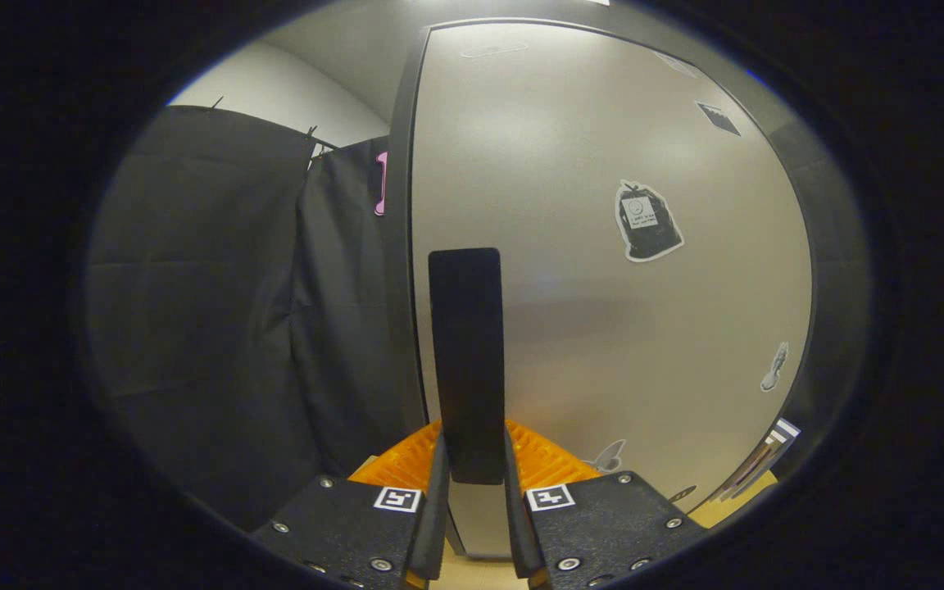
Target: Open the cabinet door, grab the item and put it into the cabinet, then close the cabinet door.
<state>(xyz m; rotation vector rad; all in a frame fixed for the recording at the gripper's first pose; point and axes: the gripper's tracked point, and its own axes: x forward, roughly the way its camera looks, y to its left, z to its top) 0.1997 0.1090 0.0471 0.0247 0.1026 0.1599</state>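
Left of the door we are passing draped black cloth (218,311). Our gripper (474,459) is pinching the tall black bar handle (465,360) of the pale grey cabinet door (603,328); pulling off-axis, we are risking a slip.

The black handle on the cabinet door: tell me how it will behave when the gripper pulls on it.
The black handle looks like a stiff flat bar, so it probably won't flex. Its smooth faces may be slippery, yet the gripper has both fingers closed on its lower end. The cabinet door is a tall flat panel, so it should swing rather than tip.
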